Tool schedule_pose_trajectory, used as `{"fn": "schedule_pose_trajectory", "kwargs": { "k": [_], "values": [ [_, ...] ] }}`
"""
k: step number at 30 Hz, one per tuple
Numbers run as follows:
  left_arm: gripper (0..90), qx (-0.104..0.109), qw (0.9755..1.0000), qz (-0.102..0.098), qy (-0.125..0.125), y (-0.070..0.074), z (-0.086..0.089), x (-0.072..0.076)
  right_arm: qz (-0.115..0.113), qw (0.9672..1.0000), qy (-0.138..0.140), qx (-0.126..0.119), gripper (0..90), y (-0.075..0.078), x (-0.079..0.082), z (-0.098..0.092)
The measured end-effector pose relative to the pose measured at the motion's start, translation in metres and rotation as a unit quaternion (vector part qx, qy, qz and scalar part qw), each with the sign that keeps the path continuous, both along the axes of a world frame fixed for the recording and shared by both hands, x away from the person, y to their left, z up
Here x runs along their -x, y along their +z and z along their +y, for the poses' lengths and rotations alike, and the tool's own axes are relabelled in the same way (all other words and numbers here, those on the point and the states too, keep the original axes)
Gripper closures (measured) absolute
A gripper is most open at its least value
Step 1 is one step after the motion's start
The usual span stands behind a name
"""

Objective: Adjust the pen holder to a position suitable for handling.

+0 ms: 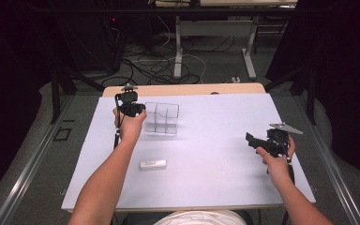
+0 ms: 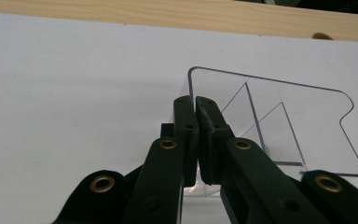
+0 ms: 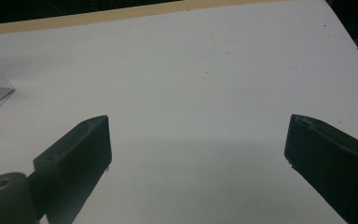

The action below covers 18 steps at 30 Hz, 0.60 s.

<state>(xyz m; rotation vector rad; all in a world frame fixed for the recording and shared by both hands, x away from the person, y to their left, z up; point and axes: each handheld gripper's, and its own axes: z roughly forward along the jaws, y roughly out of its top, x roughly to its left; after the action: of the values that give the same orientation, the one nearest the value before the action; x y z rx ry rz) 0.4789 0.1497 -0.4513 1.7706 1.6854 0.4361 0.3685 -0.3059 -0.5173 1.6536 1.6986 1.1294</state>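
Right now your left gripper [image 2: 195, 100] has its jaws pinched onto the near wall of the clear plastic organizer [image 2: 279, 126]; in the left gripper view the thin transparent edge runs down between the two black pads, which stand almost together. From above, that same left gripper [image 1: 130, 107] sits at the organizer's left side, with your left hand [image 1: 129, 125] wrapped around it just behind. The clear plastic organizer [image 1: 161, 117] stands on the white table top [image 1: 206, 140], toward the far left part of it, and its inner dividers split it into several compartments, all of which look bare. Beyond it runs the wooden edge [image 2: 177, 14] of the table.

Your right gripper [image 3: 198, 140] is wide apart at the jaws, with nothing between them but white surface. In the high view your right gripper [image 1: 255, 140] hovers near the right side of the table, held in your right hand [image 1: 275, 161], well apart from the organizer, and its grey three-cornered plate [image 1: 286, 127] sits on top.

Closer to you, a small white block [image 1: 153, 164] lies flat on the table, near your left forearm and apart from both grippers.
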Motion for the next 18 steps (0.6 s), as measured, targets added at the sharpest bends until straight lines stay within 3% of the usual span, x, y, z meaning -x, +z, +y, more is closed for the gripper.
{"fn": "schedule_pose_trajectory", "kwargs": {
  "k": [11, 18],
  "values": [
    [88.7, -0.005, 0.9999, 0.002, -0.013, -0.006, -0.004, 0.039, -0.001, 1.0000, -0.002, -0.004, 6.8, 0.000, 0.000, 0.002],
    [88.3, 0.034, 0.9993, 0.012, -0.011, -0.014, 0.007, 0.049, -0.001, 1.0000, 0.000, -0.001, 6.9, -0.001, 0.000, 0.002]
  ]
}}
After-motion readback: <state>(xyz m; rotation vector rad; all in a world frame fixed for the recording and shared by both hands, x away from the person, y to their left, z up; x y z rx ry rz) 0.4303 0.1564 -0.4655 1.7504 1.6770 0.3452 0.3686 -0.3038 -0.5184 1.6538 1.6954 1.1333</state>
